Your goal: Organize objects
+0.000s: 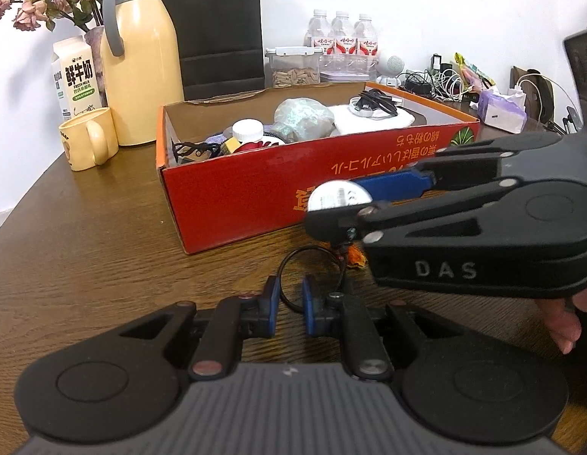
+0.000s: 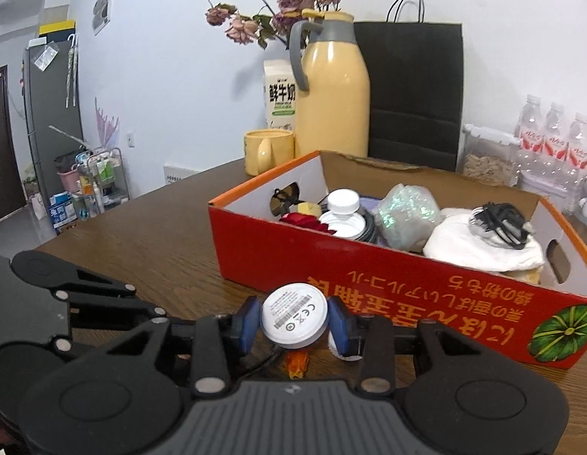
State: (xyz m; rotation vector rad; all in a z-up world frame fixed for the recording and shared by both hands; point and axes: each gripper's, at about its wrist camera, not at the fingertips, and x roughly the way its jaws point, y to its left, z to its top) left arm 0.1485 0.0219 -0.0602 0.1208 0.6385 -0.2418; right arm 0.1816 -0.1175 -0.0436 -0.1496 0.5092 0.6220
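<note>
Fingers of the left gripper (image 1: 289,305) stand parted, empty, straddling a thin black cable loop (image 1: 310,265) on the wooden table (image 1: 104,235). Right gripper (image 2: 294,322) clamps a round white charger puck (image 2: 294,320), probably bound for the red cardboard box (image 2: 293,261) just ahead.

I took the cardboard box (image 1: 233,197) on the table (image 1: 85,250) as my mark. Behind its left corner stood the thermos jug (image 1: 142,60), with the mug (image 1: 89,137) left of that and the milk carton (image 1: 74,76) behind the mug. The paper bag (image 1: 217,30) stood behind the box, the water bottles (image 1: 342,36) behind its right part. In the box lay a cloth (image 2: 479,242), a coiled cable (image 2: 498,223) on it. Before the box, my right gripper (image 2: 295,322) held a round puck (image 2: 294,314).
</note>
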